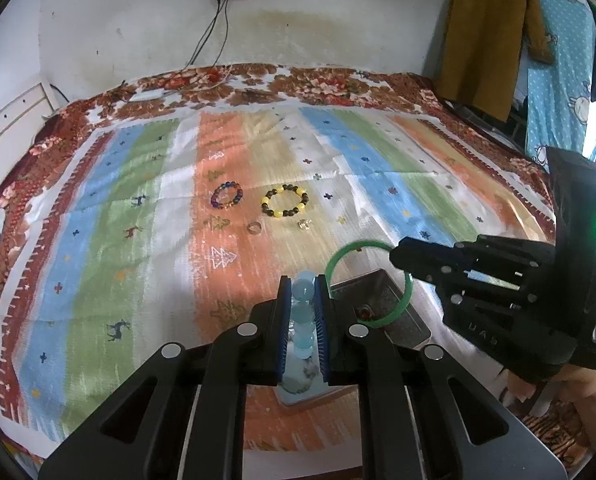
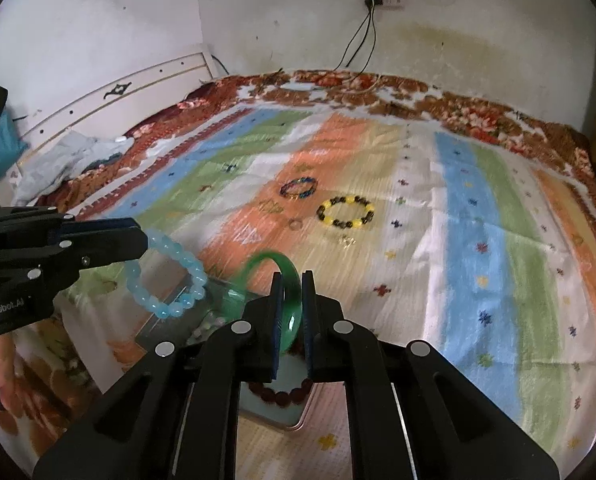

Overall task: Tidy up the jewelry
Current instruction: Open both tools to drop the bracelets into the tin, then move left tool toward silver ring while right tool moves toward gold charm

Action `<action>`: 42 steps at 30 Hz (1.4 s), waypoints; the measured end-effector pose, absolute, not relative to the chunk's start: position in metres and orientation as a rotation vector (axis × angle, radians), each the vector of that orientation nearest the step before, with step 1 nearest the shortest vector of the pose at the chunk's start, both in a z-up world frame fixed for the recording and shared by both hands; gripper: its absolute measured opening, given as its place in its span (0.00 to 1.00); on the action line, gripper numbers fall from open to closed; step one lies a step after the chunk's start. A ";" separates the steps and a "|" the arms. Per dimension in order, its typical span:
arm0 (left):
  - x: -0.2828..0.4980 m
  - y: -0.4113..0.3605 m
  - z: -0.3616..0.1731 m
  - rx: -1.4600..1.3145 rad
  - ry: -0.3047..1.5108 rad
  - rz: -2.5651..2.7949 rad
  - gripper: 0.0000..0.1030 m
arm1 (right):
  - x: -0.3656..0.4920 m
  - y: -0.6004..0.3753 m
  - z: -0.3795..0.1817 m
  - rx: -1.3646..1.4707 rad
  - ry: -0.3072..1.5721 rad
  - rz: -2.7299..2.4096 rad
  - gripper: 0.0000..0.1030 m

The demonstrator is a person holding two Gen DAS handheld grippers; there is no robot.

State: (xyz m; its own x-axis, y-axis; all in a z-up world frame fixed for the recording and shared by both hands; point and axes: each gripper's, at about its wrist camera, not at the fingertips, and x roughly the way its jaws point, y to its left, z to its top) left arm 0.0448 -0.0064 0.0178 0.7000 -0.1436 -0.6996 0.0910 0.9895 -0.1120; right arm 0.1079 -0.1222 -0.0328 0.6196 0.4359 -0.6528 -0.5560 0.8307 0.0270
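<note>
Striped cloth (image 2: 478, 216): translucent green bangle (image 2: 287, 280), pale-blue beads (image 2: 165, 276).

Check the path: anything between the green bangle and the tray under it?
Nothing visible. The right tool holds the green bangle just above the tray, which already contains a dark red bead bracelet. The left tool holds the blue bracelet alongside, not underneath.
</note>
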 end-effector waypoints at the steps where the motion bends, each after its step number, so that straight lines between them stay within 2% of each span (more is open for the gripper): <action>1: 0.045 -0.006 0.018 -0.076 0.787 -0.129 0.15 | 0.108 -0.122 -0.033 -0.183 0.704 0.575 0.13; 3: 0.046 -0.003 0.017 -0.083 0.790 -0.122 0.20 | 0.108 -0.124 -0.032 -0.170 0.697 0.577 0.30; 7: 0.046 0.007 0.019 -0.112 0.782 -0.099 0.23 | 0.113 -0.128 -0.033 -0.148 0.717 0.566 0.33; 9: 0.048 0.012 0.019 -0.126 0.786 -0.083 0.28 | 0.116 -0.129 -0.033 -0.141 0.725 0.557 0.39; 14: 0.057 0.021 0.012 -0.151 0.814 -0.061 0.39 | 0.128 -0.134 -0.036 -0.109 0.765 0.542 0.47; 19: 0.076 0.027 0.004 -0.145 0.856 -0.049 0.44 | 0.146 -0.138 -0.042 -0.074 0.817 0.532 0.48; 21: 0.083 0.027 0.002 -0.144 0.872 -0.063 0.44 | 0.151 -0.138 -0.043 -0.071 0.827 0.532 0.51; 42: 0.181 0.039 -0.029 -0.172 1.010 -0.069 0.50 | 0.219 -0.124 -0.063 -0.059 0.941 0.521 0.56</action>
